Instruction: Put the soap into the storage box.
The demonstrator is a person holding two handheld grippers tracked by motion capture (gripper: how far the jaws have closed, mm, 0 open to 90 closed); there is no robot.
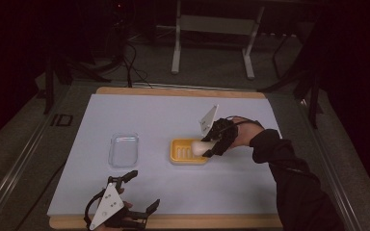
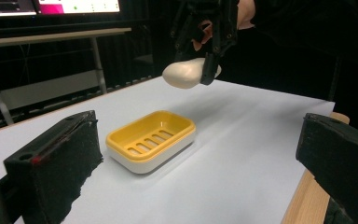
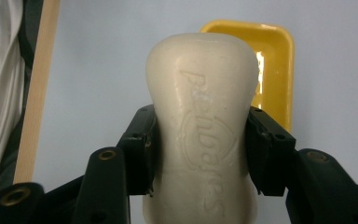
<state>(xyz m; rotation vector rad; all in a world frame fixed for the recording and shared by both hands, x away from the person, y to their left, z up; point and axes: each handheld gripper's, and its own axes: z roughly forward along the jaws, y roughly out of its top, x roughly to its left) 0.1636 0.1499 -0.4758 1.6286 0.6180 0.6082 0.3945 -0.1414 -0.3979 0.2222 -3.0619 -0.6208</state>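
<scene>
Where fingers (image 3: 140, 149) clamp, soap (image 3: 203, 126) flanks hidden.

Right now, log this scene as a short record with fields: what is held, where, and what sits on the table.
held item: bar of soap, cream, embossed lettering
holder: right gripper, fingers pressed on both sides of the bar
soap position: in the air above the yellow soap dish, not touching it
dish state: empty, slotted bottom, on the white mat
other item: clear lid, left of the dish
left gripper: open, empty, near the table's front edge
</scene>
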